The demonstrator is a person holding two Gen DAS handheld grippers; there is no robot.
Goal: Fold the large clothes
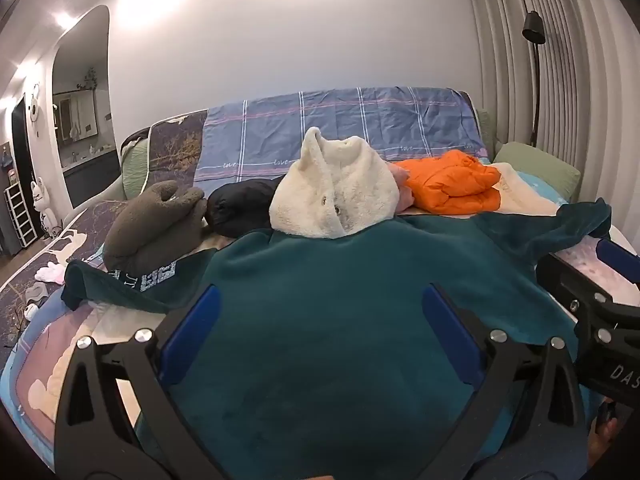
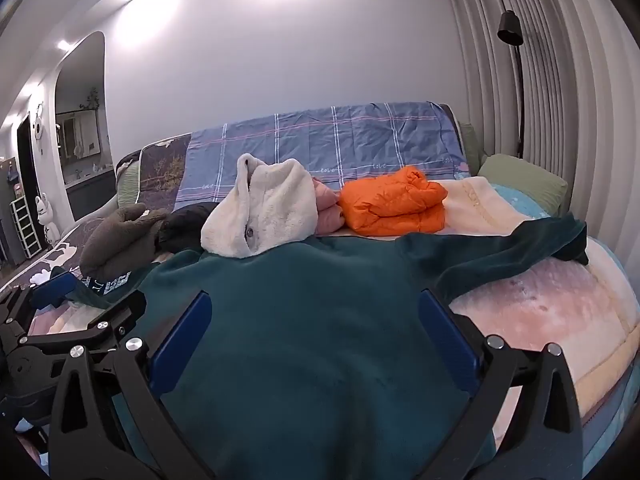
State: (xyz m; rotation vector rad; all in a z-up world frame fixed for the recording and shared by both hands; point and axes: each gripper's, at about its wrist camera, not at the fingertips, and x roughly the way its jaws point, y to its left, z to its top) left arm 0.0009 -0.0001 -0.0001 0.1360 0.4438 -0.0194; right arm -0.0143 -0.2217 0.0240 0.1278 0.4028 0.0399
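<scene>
Fingers first: left gripper (image 1: 320, 334) spread wide, blue pads (image 1: 191, 336) far apart w/ nothing pinched btwn them. Teal fleece top (image 1: 340, 312) fills the gap behind the pads; can't tell if the tips brush the fabric or hang just above it. Right gripper (image 2: 314, 336) same story: blue pads (image 2: 181, 344) splayed fully apart, no cloth clamped, garment body showing btwn them. Contact w/ fabric again unclear.

Both tools tilt down toward the near edge of the bed (image 2: 560, 312), side by side. In left wrist view the right gripper's black frame and one blue pad enter at the right edge; in right wrist view the left gripper's frame sits at the lower left.

Teal fleece top lies spread flat on the bed, back up. One sleeve (image 2: 500, 252) stretches out to the right across the pastel bedcover; other sleeve (image 1: 120, 284) runs left, white printed lettering visible on it.

Beyond the top, in a row across the bed: grey fuzzy garment (image 1: 156, 224), black puffy item (image 1: 240, 208), cream fleece jacket (image 1: 336, 196) w/ buttons, heaped and touching the teal top's far edge, bit of pink cloth (image 2: 330, 210), folded orange puffer jacket (image 2: 394, 202). Blue plaid sheet (image 1: 340, 128) drapes the headboard behind. Green pillow (image 2: 524, 182) at far right, black floor lamp (image 2: 512, 28) by the curtain.
</scene>
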